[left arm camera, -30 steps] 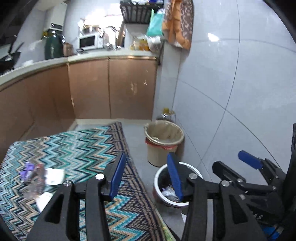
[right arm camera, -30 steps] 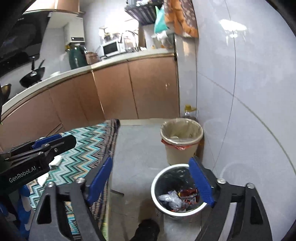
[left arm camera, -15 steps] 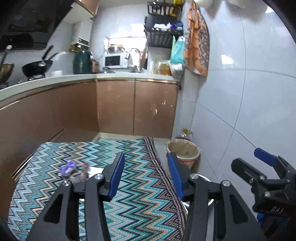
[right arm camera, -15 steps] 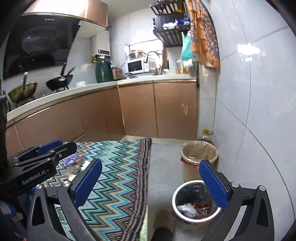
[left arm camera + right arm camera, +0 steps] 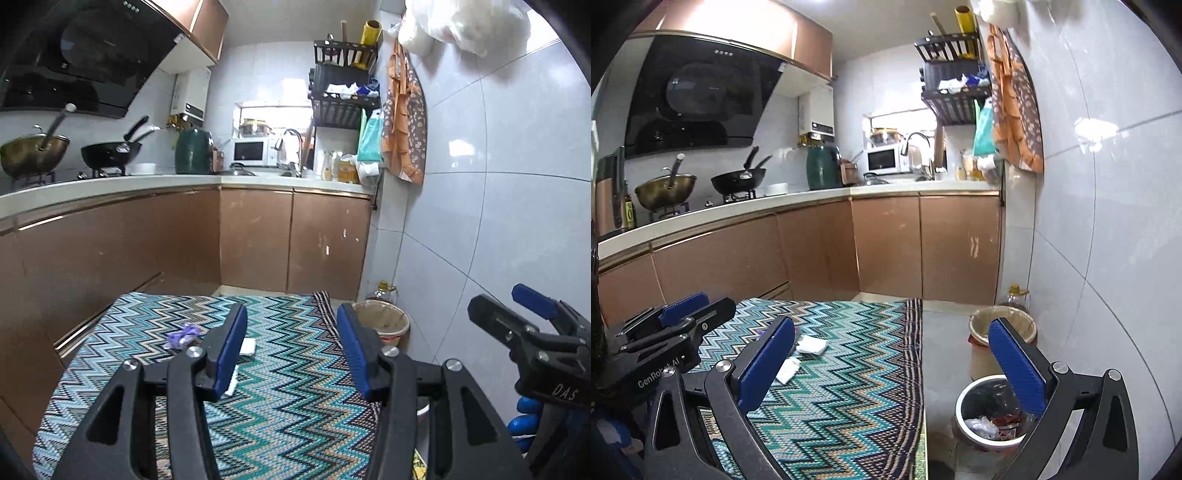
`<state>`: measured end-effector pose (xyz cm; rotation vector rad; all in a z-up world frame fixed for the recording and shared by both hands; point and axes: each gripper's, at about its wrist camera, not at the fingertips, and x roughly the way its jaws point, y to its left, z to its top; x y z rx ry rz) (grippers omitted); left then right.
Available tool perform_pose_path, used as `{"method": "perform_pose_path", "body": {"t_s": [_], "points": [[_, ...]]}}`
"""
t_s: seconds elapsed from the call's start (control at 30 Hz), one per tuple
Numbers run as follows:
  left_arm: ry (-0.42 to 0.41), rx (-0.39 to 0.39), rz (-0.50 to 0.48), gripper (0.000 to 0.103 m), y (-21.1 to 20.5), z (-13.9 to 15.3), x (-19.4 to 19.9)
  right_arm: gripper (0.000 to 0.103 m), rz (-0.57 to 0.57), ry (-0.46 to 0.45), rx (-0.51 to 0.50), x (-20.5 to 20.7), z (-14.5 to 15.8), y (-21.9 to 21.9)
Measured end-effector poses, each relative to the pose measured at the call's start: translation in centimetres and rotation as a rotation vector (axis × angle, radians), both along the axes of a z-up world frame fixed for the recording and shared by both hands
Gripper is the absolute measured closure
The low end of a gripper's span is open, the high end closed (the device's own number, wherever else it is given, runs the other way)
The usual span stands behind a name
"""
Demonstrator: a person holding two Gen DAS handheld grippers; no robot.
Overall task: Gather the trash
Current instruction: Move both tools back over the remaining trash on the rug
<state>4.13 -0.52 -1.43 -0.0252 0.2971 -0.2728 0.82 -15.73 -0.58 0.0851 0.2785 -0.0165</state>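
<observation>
Trash lies on the zigzag-patterned tablecloth [image 5: 295, 406]: a crumpled purple wrapper [image 5: 183, 334], a white paper [image 5: 248, 346] and a second white scrap [image 5: 232, 384], partly hidden behind my left finger. My left gripper [image 5: 291, 350] hovers above the cloth, short of the trash; its jaws are opening with nothing between them. My right gripper [image 5: 892, 365] stands wide open and empty over the cloth's right edge. In the right wrist view the white paper [image 5: 811, 345] and the scrap [image 5: 788, 370] lie just past its left finger. The left gripper [image 5: 690, 314] shows at the left there.
On the floor right of the table, a white-rimmed bin [image 5: 991, 410] holds wrappers, and a beige lined bin [image 5: 1001, 325] stands behind it by the tiled wall. Brown kitchen cabinets [image 5: 258, 240] run along the back and left. An oil bottle [image 5: 1017, 295] sits in the corner.
Both views swung up and away from the bins toward the table, so the bins slid to the lower right. The right jaws spread wider. The trash on the cloth now lies closer to centre.
</observation>
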Motion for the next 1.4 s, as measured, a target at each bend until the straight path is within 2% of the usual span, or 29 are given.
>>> {"method": "perform_pose_path", "body": {"t_s": [0.13, 0.2, 0.57, 1.1, 1.4], "points": [[-0.037, 0.005, 0.035, 0.052, 1.4, 0.4, -2.2, 0.000, 0.022, -0.025, 0.002, -1.4, 0.7, 1.2], [-0.052, 0.004, 0.052, 0.043, 2.1, 0.6, -3.2, 0.000, 0.028, -0.031, 0.002, -1.9, 0.8, 1.8], [-0.102, 0.000, 0.110, 0.040, 3.7, 1.4, -5.1, 0.000, 0.023, -0.043, -0.026, -3.6, 1.6, 3.0], [-0.080, 0.001, 0.142, 0.040, 3.7, 0.3, -4.5, 0.000, -0.005, -0.080, -0.016, -4.1, 1.7, 2.7], [-0.056, 0.005, 0.145, 0.040, 3.8, -0.5, -3.8, 0.000, 0.000, -0.071, -0.015, -3.6, 1.3, 2.7]]}}
